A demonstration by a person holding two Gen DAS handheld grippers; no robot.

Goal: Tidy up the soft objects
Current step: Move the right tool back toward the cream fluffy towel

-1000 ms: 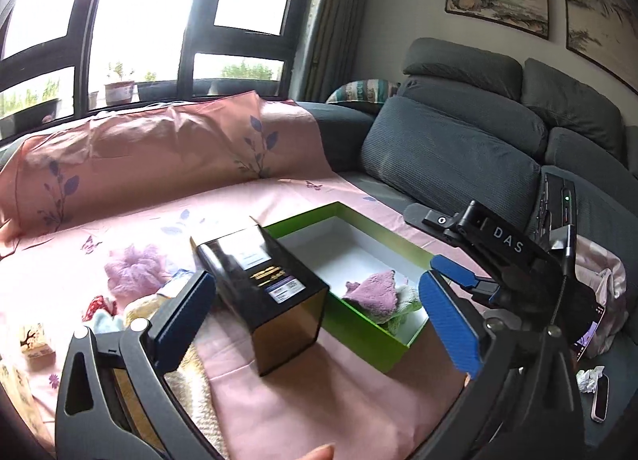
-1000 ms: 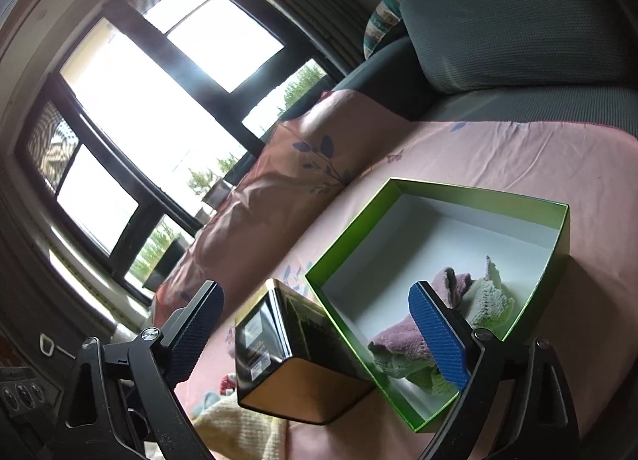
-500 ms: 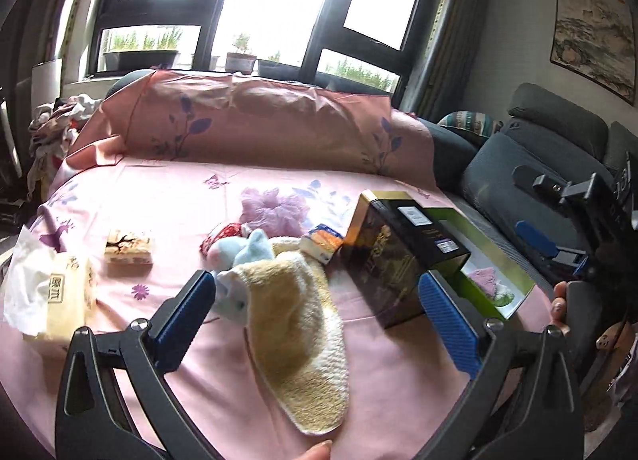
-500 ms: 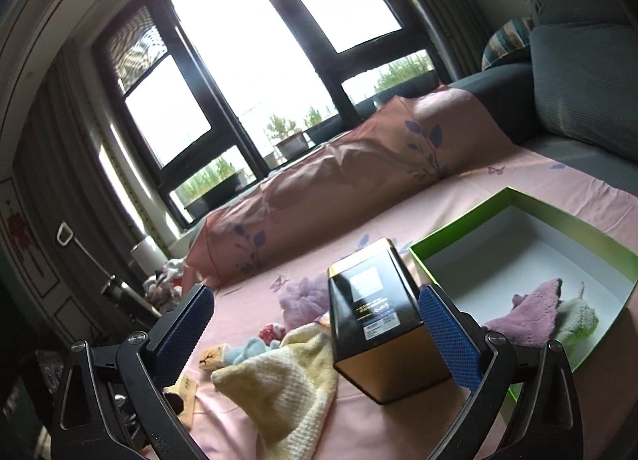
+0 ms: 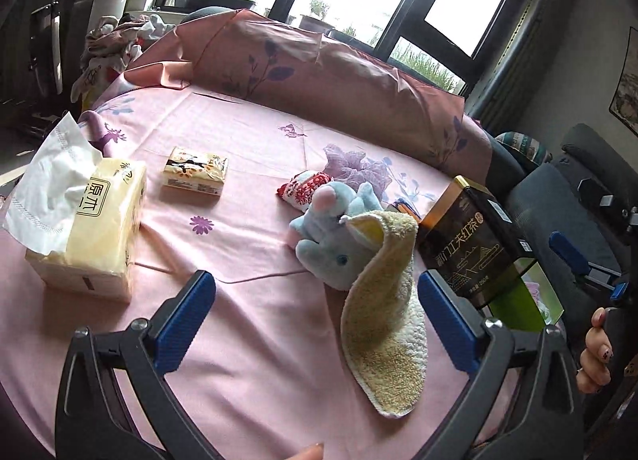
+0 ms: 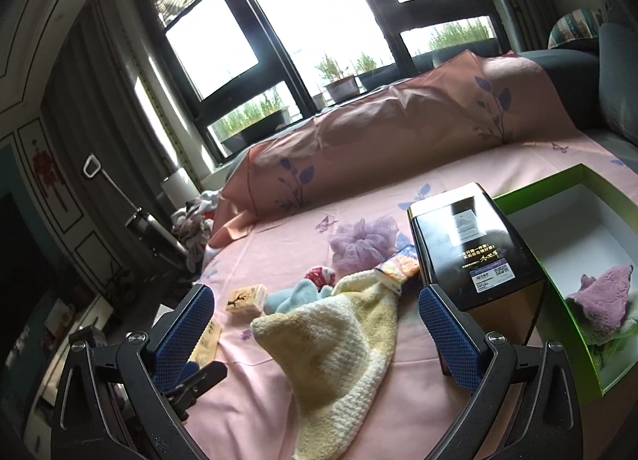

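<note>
Chinese characters "工夫红茶" are printed on the dark tea tin (image 5: 470,244). The characters "原木" are printed on the tissue pack (image 5: 91,229).

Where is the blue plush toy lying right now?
In the left wrist view the blue plush toy lies mid-frame on the pink sheet, its right side tucked under the yellow towel, just in front of the red-and-white pouch.
</note>
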